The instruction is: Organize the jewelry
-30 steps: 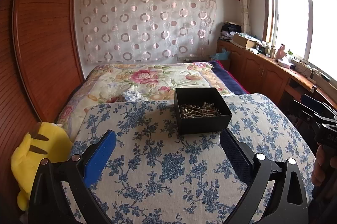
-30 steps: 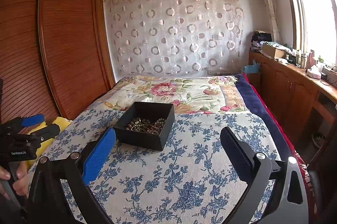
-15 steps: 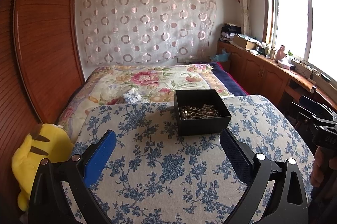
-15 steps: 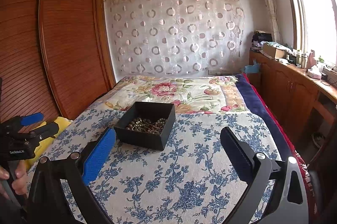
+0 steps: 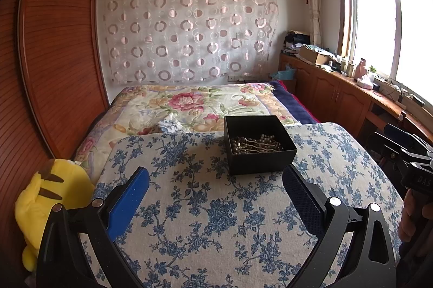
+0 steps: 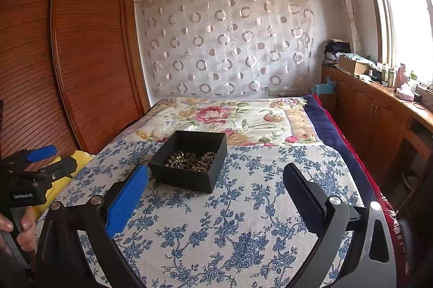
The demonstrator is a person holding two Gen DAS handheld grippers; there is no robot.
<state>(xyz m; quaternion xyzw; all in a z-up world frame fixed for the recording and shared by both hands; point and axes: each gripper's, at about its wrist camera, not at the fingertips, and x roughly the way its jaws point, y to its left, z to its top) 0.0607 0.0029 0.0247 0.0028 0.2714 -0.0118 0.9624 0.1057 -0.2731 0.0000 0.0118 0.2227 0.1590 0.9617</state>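
Beaded jewelry heaped in black box, just ahead of spread, empty left gripper; right gripper likewise agape.

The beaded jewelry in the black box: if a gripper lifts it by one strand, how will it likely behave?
The beaded jewelry looks like thin strands heaped together, so it would probably hang limp and drag neighbouring pieces along. The small round beads may slip between flat pads. The black box looks light and sits on soft blue floral cloth, so it might shift.

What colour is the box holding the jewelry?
Black, the box is plain matte inside and out; clearest in the left wrist view.
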